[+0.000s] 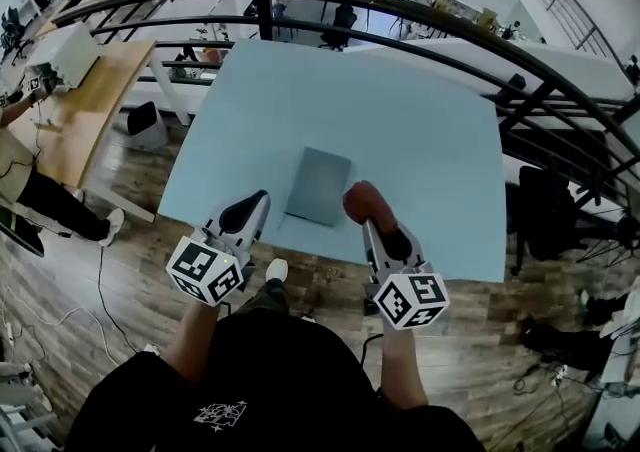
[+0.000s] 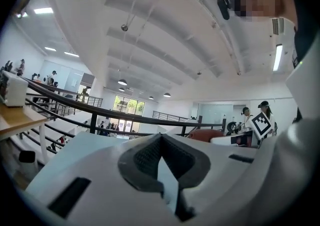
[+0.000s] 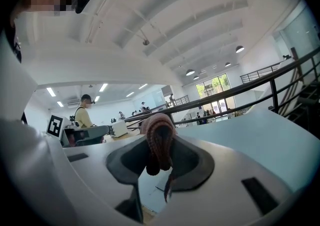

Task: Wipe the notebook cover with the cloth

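Right gripper [image 1: 367, 217] is pinching cloth [image 1: 362, 200] at notebook's [image 1: 318, 186] 4 o'clock, probably needing flat, overlapping strokes; left gripper [image 1: 256, 203] is idling, jaws pressed together, empty.

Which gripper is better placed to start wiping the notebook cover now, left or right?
Right. The right gripper is shut on the cloth and sits just beside the notebook, at its right edge. The left gripper has nothing between its jaws, so it would probably need the cloth first.
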